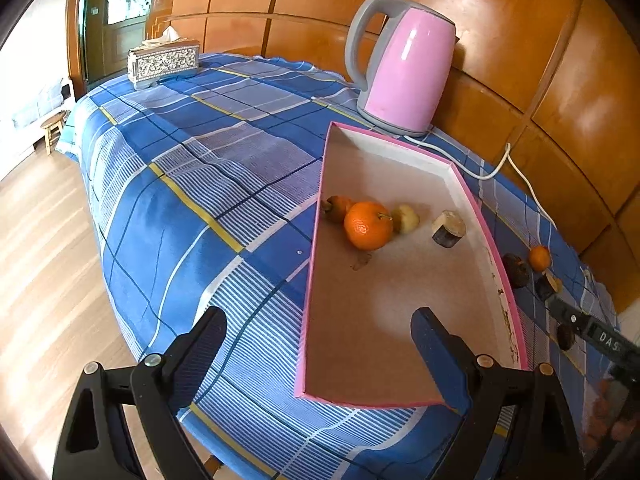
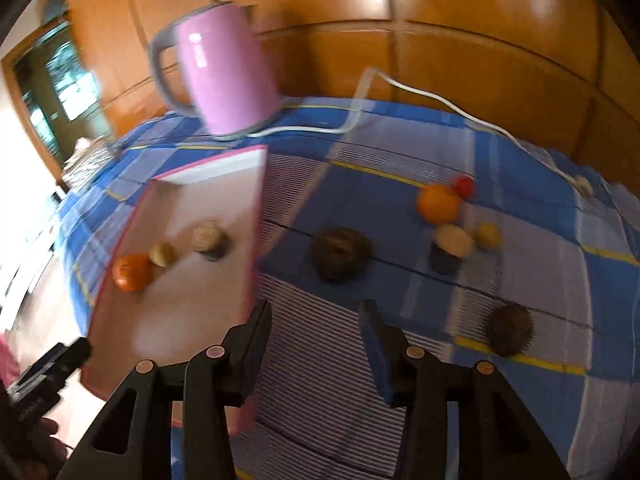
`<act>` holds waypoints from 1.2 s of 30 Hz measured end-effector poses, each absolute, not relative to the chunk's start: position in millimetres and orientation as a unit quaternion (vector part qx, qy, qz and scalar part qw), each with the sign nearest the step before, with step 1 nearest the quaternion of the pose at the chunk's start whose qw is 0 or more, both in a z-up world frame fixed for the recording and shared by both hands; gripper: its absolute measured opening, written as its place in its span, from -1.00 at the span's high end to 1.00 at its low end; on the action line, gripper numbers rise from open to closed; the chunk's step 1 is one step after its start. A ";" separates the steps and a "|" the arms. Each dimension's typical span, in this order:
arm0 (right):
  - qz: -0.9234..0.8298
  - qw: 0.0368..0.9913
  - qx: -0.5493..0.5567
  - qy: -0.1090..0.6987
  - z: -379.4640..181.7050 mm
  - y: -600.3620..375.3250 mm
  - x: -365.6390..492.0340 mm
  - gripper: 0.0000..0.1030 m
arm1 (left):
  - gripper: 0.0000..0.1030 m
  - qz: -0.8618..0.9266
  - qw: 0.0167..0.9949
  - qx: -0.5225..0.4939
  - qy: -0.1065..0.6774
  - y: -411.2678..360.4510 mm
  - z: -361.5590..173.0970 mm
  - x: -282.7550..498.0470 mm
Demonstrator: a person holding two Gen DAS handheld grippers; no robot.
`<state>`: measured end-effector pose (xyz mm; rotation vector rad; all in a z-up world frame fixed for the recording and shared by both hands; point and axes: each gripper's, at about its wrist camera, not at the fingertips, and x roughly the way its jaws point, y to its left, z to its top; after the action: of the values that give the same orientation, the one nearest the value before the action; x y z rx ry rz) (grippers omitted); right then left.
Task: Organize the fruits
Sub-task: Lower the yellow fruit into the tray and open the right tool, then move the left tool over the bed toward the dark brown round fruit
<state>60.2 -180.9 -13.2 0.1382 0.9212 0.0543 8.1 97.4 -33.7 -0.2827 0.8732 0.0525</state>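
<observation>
A pink-rimmed tray [image 1: 400, 300] on the checked cloth holds an orange [image 1: 368, 225], a small brownish-orange fruit [image 1: 339, 208], a pale yellow fruit [image 1: 405, 219] and a cut stub [image 1: 449, 228]. My left gripper [image 1: 320, 344] is open wide, straddling the tray's near left wall and touching nothing. In the blurred right wrist view, my right gripper [image 2: 316, 340] is open over striped cloth beside the tray [image 2: 180, 300], nothing between its fingers. Beyond it lie a dark fruit [image 2: 340, 254], an orange [image 2: 438, 204], a red fruit [image 2: 463, 186], a cut piece [image 2: 450, 246], a yellowish fruit [image 2: 488, 236] and another dark fruit [image 2: 512, 334].
A pink kettle [image 1: 404, 68] stands behind the tray, its white cord [image 1: 500, 168] trailing over the cloth to the right. A patterned tissue box [image 1: 164, 62] sits at the far corner. Wooden panels back the table; its left edge drops to a wood floor [image 1: 48, 248].
</observation>
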 end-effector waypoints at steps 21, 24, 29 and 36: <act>-0.175 0.873 0.137 0.435 -38.8 -321.2 -5.7 0.11 | -0.82 -0.039 0.903 -0.073 0.422 52.2 -22.4 13.8; -0.194 0.867 0.148 0.434 -41.3 -337.2 -12.9 0.11 | -0.82 -0.056 0.902 -0.061 0.423 41.7 -19.9 17.0; -0.218 0.860 0.160 0.433 -45.5 -355.5 -24.0 0.11 | -0.82 -0.087 0.903 -0.038 0.418 22.2 -10.7 25.2; -0.243 0.854 0.172 0.428 -47.8 -375.1 -37.9 0.11 | -0.82 -0.127 0.903 -0.007 0.410 -8.4 1.0 41.6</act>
<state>-37.9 -375.1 -47.8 0.3613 0.8998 -0.5107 41.6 -8.4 1.0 -0.0155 0.8483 -0.2630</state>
